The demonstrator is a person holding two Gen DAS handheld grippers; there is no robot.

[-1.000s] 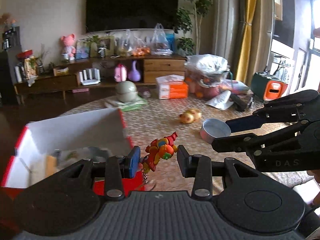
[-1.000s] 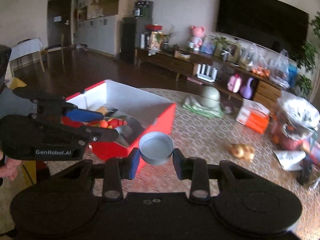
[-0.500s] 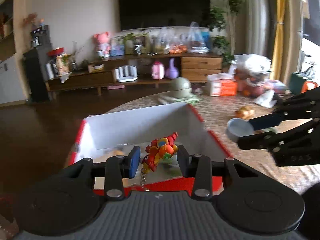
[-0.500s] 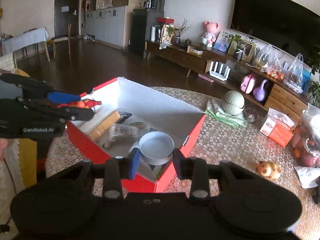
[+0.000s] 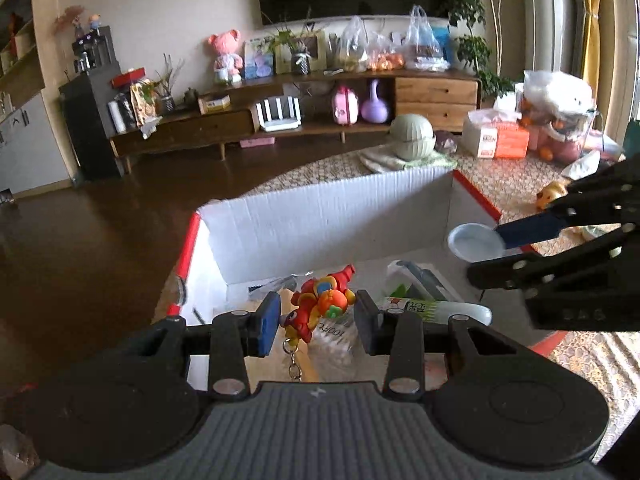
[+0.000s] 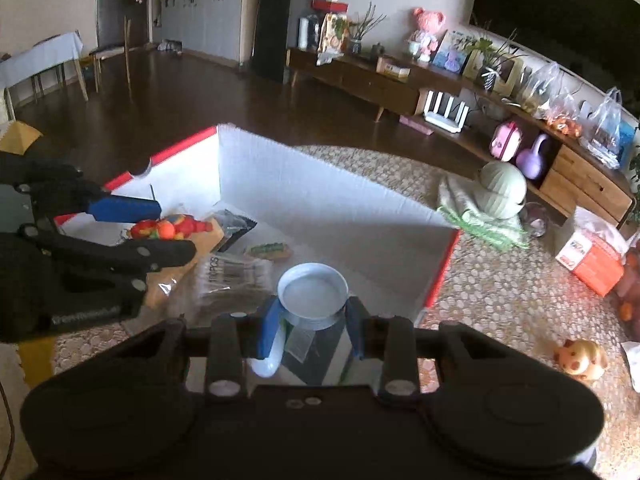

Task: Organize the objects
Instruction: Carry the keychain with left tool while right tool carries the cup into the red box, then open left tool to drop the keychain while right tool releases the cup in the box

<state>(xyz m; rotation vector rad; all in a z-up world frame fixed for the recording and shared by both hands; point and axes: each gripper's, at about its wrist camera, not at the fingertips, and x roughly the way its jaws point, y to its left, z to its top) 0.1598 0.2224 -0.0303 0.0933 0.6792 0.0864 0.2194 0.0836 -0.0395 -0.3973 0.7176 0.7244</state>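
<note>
Two things are hanging over the box now: the left gripper is clamping a toy at lower centre of its view, and the right gripper is clamping a lid the same way. I think both should be going lower before the fingers are parting, so nothing is bouncing out. The box is already holding a bag, a tube and other packets.

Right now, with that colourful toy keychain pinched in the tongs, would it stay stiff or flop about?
The toy keychain body looks like hard moulded plastic, so probably stiff and light. Its metal chain hangs loose below the left tongs and would likely swing and snag.
</note>
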